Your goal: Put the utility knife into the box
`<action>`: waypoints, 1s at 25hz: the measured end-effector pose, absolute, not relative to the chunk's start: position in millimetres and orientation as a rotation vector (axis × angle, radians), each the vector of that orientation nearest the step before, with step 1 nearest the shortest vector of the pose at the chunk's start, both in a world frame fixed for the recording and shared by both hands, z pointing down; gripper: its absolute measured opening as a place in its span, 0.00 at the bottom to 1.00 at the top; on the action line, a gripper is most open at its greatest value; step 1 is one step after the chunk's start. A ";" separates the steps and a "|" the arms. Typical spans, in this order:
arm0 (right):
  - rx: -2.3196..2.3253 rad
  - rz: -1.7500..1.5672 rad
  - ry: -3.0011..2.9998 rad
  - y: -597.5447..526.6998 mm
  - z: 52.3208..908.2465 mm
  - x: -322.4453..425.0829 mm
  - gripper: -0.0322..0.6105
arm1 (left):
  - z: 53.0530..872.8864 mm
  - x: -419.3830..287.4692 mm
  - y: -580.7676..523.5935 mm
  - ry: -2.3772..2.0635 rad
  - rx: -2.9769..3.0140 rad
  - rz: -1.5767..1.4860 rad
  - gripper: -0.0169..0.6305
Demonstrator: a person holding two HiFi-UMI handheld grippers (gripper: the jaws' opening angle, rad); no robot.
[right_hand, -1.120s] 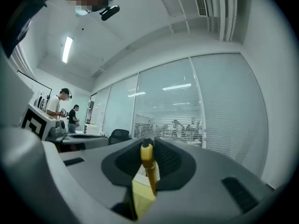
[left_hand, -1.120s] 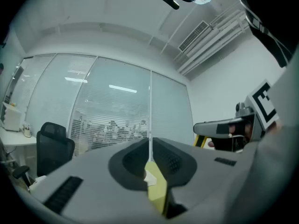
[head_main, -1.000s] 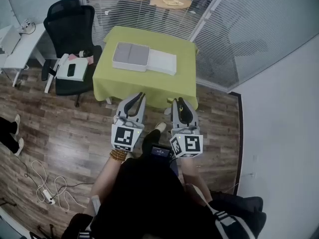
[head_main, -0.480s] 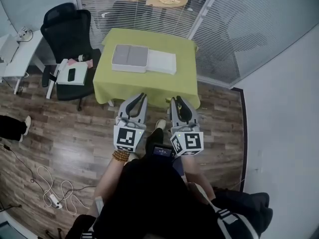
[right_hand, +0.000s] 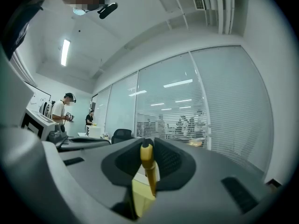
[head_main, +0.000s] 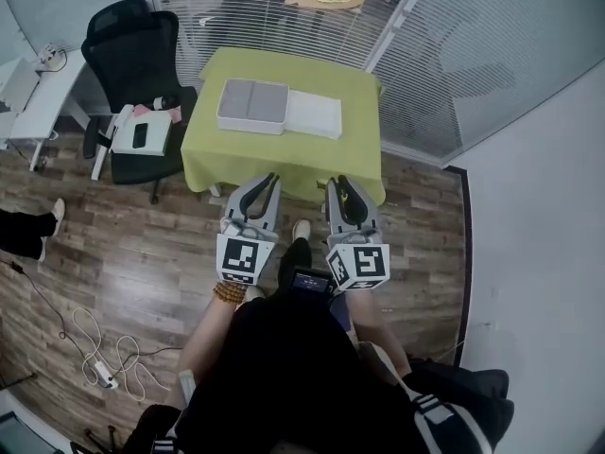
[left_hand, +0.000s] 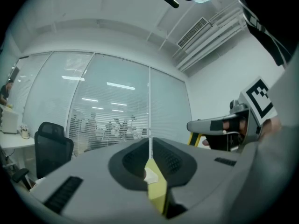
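Observation:
A grey open box (head_main: 251, 106) with its white lid (head_main: 314, 114) beside it lies on the green-clothed table (head_main: 284, 164) ahead of me. Both grippers are held level in front of my body, short of the table's near edge. My left gripper (head_main: 270, 178) is shut with nothing in it; in the left gripper view its jaws (left_hand: 150, 154) meet in a thin line. My right gripper (head_main: 334, 183) is shut on the yellow utility knife (right_hand: 148, 169), which stands upright between the pads. The knife's yellow and black end (left_hand: 193, 139) also shows in the left gripper view.
A black office chair (head_main: 142, 64) with papers on its seat stands left of the table, and a white desk (head_main: 28, 83) is further left. Glass walls with blinds rise behind the table. A cable (head_main: 95, 348) lies on the wood floor. Two people (right_hand: 60, 111) stand far left.
The head view has shifted slightly. Both grippers keep the same pose and the same jaw setting.

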State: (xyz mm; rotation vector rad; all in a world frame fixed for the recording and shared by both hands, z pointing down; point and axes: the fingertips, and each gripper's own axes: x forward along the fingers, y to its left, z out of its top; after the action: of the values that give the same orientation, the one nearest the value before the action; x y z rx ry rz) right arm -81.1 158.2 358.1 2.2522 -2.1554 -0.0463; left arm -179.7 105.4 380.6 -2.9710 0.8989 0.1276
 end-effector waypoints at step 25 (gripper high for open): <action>2.233 0.030 -2.191 93.7 369.1 -35.1 0.14 | 386.5 -134.5 48.7 0.878 -2.969 0.088 0.08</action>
State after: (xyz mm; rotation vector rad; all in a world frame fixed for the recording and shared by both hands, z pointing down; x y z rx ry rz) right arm -35.1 93.7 369.1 2.2326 -2.1907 0.0297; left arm -134.5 48.7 386.5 -2.9692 0.8781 0.0880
